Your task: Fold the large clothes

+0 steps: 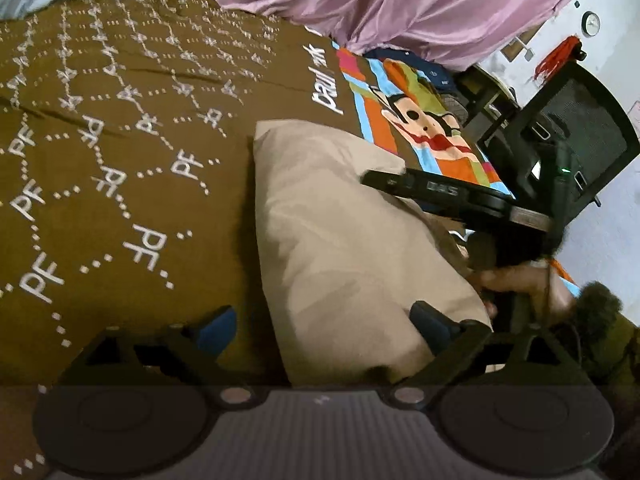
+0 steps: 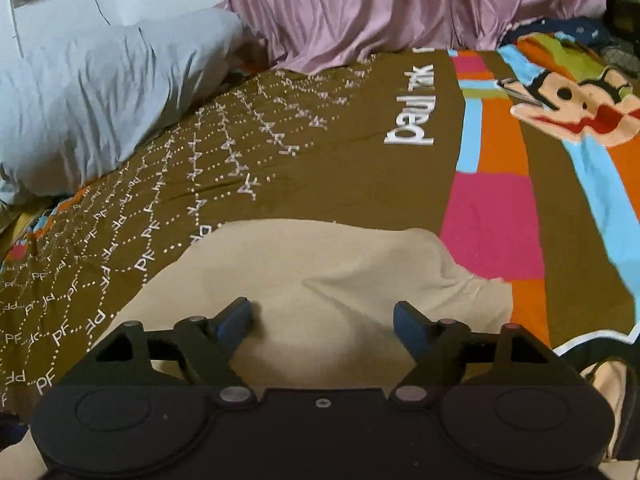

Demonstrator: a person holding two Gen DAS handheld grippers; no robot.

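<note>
Seemingly folded beige garment (image 2: 320, 280) — on bedspread (image 2: 360, 168)

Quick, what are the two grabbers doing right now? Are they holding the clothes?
Left gripper: open, holding nothing; the beige garment lies partly between its fingers.
Right gripper: open above the garment, gripping nothing.

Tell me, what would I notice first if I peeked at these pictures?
Probably the bright cartoon monkey face at the far right of the brown bedspread, among orange, pink and blue blocks. Next, the beige folded garment lying on the bedspread right in front of the open right gripper. Behind the bed hangs shiny pink cloth, with a pale blue pillow at far left.
</note>
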